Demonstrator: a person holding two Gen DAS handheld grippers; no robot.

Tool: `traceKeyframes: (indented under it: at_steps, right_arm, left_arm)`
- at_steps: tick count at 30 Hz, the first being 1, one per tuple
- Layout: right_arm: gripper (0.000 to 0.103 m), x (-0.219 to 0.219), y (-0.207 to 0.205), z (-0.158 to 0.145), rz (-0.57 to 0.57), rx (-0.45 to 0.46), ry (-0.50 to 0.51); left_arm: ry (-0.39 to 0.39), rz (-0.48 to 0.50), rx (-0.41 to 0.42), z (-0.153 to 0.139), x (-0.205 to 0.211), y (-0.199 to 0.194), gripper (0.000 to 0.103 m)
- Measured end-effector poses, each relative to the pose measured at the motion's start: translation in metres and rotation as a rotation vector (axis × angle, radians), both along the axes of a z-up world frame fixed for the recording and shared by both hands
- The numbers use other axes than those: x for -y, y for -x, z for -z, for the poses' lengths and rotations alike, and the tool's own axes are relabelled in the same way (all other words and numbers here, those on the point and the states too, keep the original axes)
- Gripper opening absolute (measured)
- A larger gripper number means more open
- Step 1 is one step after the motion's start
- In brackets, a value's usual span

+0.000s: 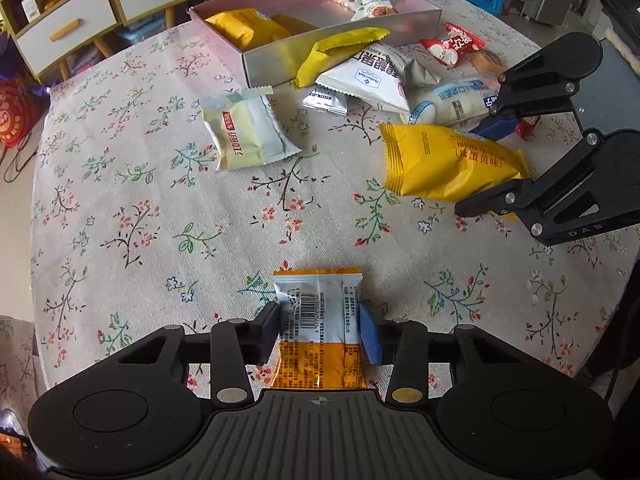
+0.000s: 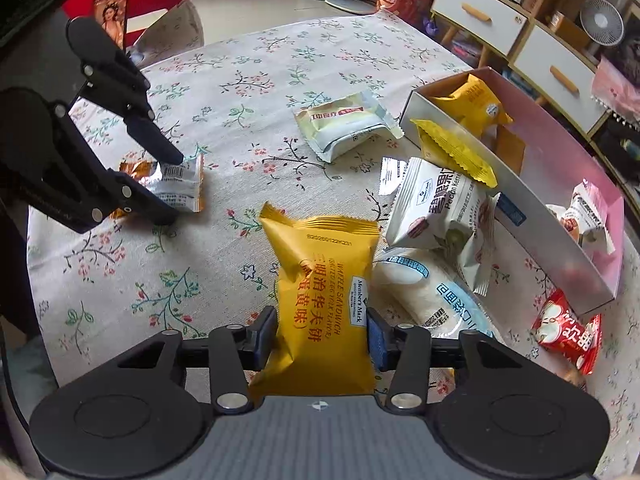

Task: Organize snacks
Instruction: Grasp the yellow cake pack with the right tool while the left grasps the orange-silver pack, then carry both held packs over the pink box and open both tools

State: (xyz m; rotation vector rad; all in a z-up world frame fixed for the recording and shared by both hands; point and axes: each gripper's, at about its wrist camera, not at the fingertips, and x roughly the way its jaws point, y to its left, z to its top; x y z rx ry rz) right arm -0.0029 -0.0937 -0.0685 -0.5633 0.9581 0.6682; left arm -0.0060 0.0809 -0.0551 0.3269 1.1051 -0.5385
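My left gripper is shut on a small orange-and-silver snack packet, held just over the floral tablecloth; it also shows in the right wrist view. My right gripper is shut on a yellow waffle sandwich packet, seen at the right in the left wrist view. A pink-lined open box at the far side holds yellow packets and a white packet.
Loose snacks lie beside the box: a pale green packet, white pecan packets, a white-blue packet, a red packet. Drawers stand beyond the table's edge.
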Motion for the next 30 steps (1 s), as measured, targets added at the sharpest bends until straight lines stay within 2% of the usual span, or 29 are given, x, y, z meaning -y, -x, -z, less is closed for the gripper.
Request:
traceKeyframes:
  at_steps: [16, 30]
  right_arm:
    - [0.028, -0.003, 0.001, -0.008, 0.017, 0.04, -0.028]
    - [0.028, 0.005, -0.009, -0.029, 0.08, 0.086, -0.082]
  left_arm:
    - [0.021, -0.048, 0.01, -0.005, 0.002, -0.004, 0.037]
    - [0.05, -0.08, 0.09, -0.028, 0.015, -0.017, 0.037]
